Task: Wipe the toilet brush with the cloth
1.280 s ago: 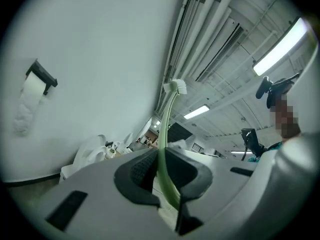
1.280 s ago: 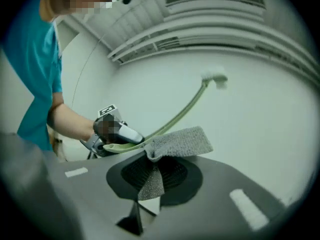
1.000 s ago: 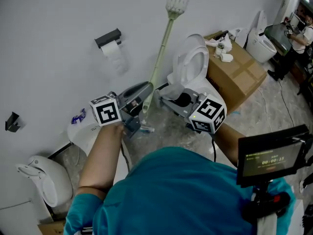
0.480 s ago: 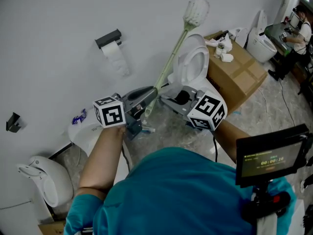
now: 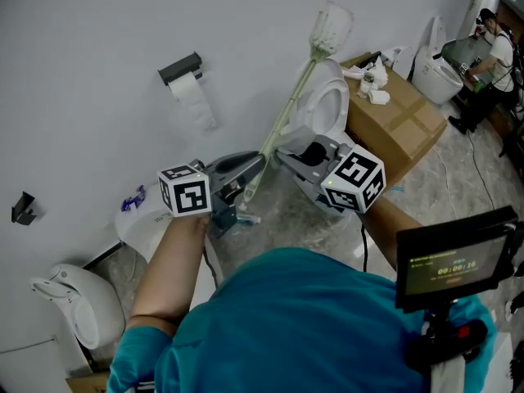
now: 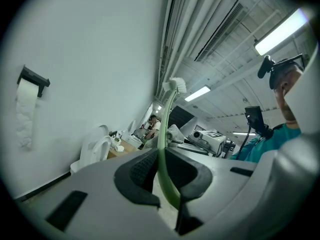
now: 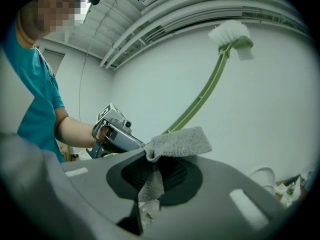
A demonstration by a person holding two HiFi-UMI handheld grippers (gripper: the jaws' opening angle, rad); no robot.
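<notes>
The toilet brush has a pale green handle point(image 5: 286, 113) and a white bristle head point(image 5: 329, 23), which leans up and to the right against the white wall. My left gripper point(image 5: 248, 178) is shut on the handle's lower end. In the left gripper view the handle point(image 6: 161, 149) runs up between the pads point(image 6: 142, 166) to the head point(image 6: 174, 85). My right gripper point(image 5: 288, 157) is close to the right of the handle and is shut on a grey cloth point(image 7: 180, 143). From there the brush head point(image 7: 231, 34) shows above and the left gripper point(image 7: 117, 136) beyond the cloth.
A white toilet point(image 5: 323, 105) with its lid up stands behind the grippers, with a cardboard box point(image 5: 397, 125) to its right. A toilet-roll holder point(image 5: 184, 68) hangs on the wall. Another toilet point(image 5: 438, 72) and a person point(image 5: 491, 47) are at the far right. A white fixture point(image 5: 70, 301) sits at lower left.
The brush has tilted further right, so its head has swung right and slightly down. The left gripper has sunk a little. The right gripper has risen slightly towards the handle.
</notes>
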